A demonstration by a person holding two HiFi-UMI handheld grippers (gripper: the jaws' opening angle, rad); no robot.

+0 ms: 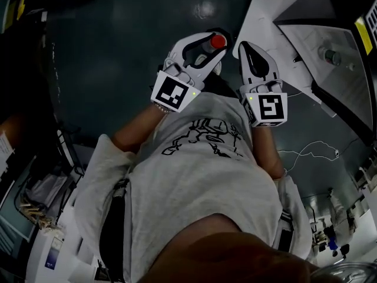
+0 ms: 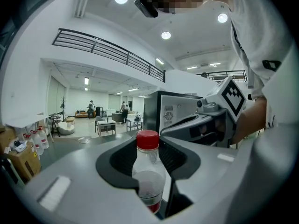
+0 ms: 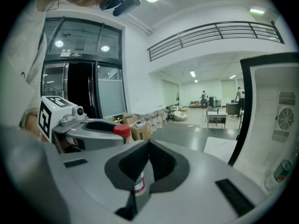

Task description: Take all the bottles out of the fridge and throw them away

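The left gripper (image 2: pixel 149 149) is clamped on a clear plastic bottle with a red screw cap (image 2: pixel 148 178). In the left gripper view the bottle stands upright between the grey jaws, which press on its sides below the neck. Its base is cut off at the bottom edge, and a band of red label shows only just. In the head view only the red cap shows, near the top centre, past the tips of the jaws.

The right gripper (image 3: pixel 148 143) is clenched on nothing, its jaws meeting in a closed seam at lower centre of the right gripper view. Through a narrow slit below the seam a scrap of the held bottle's label shows, and the red cap peeks out at centre left.

In the head view the two grippers hang side by side over a dark floor (image 1: pixel 118 52), in front of the person's grey printed T-shirt (image 1: pixel 206 175). At upper right stands a white, black-edged fridge (image 1: pixel 303 46), partly out of frame. In it lies a second clear bottle with a green cap (image 1: pixel 330 56), small and hard to make out.
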